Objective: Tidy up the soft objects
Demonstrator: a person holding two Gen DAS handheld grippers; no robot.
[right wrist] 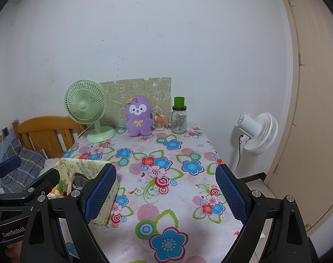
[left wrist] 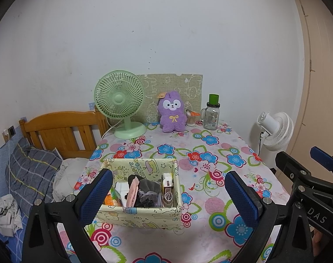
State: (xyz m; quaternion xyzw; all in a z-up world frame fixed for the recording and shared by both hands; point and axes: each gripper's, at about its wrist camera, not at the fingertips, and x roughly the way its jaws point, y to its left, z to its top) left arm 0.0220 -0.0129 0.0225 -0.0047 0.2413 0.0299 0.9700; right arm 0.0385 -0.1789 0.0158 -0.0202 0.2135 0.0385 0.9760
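A table covered with a flowered cloth (left wrist: 210, 153) is seen from its near end, with a white wall behind it. Near the front left of the table a pale yellow fabric storage box (left wrist: 142, 217) with cartoon prints is placed. Soft items are packed upright inside it: a grey cloth bundle (left wrist: 147, 191), a pink folded piece (left wrist: 132, 191) beside it, and small packets at either end.

The left gripper (left wrist: 169, 197) is held low in front of the box, its blue-padded fingers spread wide, nothing caught between them. The right gripper (right wrist: 165, 194) is held to the right of the box, above bare cloth, its fingers likewise spread wide and empty.

At the far end of the table a purple plush bunny (left wrist: 172, 114) is seated upright against a green patterned board (left wrist: 177, 87). A green desk fan (left wrist: 120, 105) is set to its left, a glass jar (left wrist: 211, 118) with a green cup on top to its right. A white standing fan (right wrist: 257, 131) is seen beyond the table's right side, and a wooden bed headboard (left wrist: 61, 129) to the left.
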